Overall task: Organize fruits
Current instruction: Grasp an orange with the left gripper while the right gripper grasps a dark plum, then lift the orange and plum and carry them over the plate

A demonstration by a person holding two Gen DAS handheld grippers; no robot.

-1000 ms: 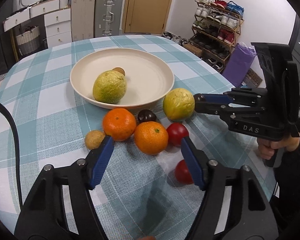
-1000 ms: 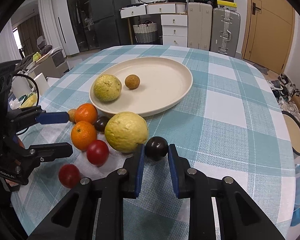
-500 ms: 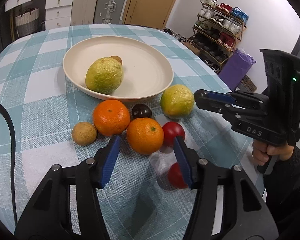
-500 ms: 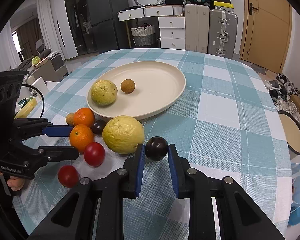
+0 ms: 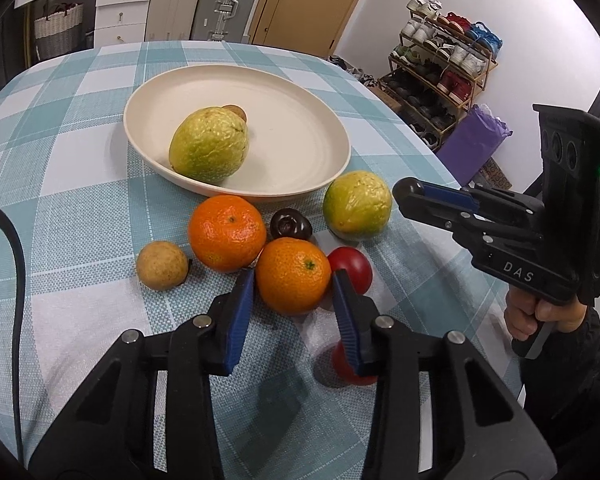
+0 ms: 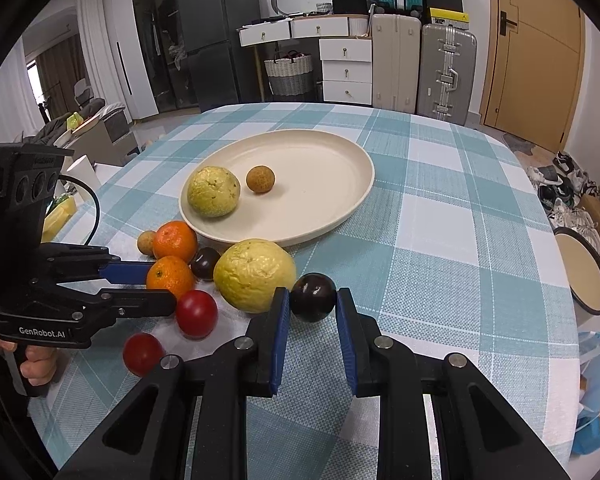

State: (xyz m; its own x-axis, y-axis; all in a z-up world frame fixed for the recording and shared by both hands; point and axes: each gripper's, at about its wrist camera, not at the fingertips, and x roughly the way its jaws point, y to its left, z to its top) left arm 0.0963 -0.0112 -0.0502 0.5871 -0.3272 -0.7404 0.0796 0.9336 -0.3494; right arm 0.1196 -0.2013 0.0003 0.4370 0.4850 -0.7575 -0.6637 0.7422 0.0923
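Note:
A cream plate [image 5: 300,92] [image 6: 340,168] holds a yellow-green guava [image 5: 209,144] [image 6: 213,191] and a small brown fruit [image 6: 261,178]. In front of it lie two oranges [image 5: 227,232] [image 5: 293,275], a dark plum [image 5: 291,223], a second guava [image 5: 358,204] [image 6: 254,275], a brown fruit [image 5: 162,265] and two red tomatoes [image 5: 352,266] [image 6: 143,353]. My left gripper [image 5: 293,280] is around the nearer orange, its pads close to both sides; contact is unclear. My right gripper [image 6: 313,298] is shut on another dark plum [image 6: 313,297], held just above the cloth.
The table wears a teal and white checked cloth [image 6: 440,220]. Its right edge drops off near a round stool [image 6: 584,276]. Suitcases, drawers and a shoe rack [image 5: 440,64] stand beyond the table.
My left gripper moved forward and narrowed around the nearer orange. My right gripper lifted slightly and drew back with the dark plum still in it.

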